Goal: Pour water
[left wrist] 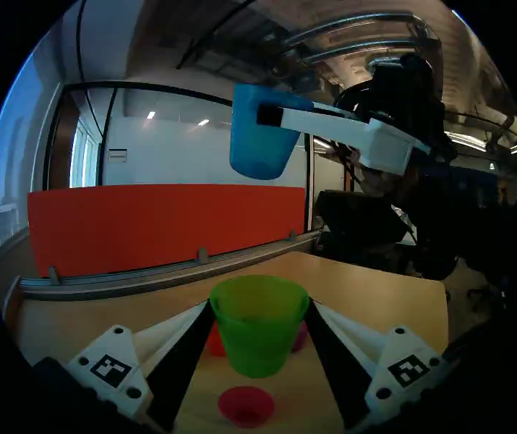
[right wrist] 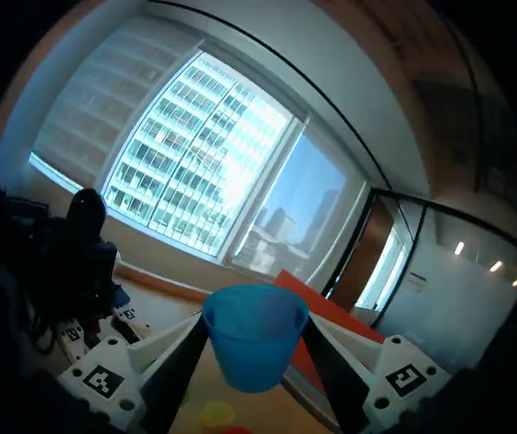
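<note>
Above the wooden table point(left wrist: 374, 289), the left gripper point(left wrist: 258, 312) clamps an upright green translucent plastic cup point(left wrist: 259, 340); higher up, the right gripper point(right wrist: 255, 322) grips a blue plastic cup point(right wrist: 254, 347). Contents unclear.

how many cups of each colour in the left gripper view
green plastic cup: 1
blue plastic cup: 1
small red plastic cup: 1
total: 3
a red shape and a pink shape behind the green plastic cup are too hidden to count
</note>
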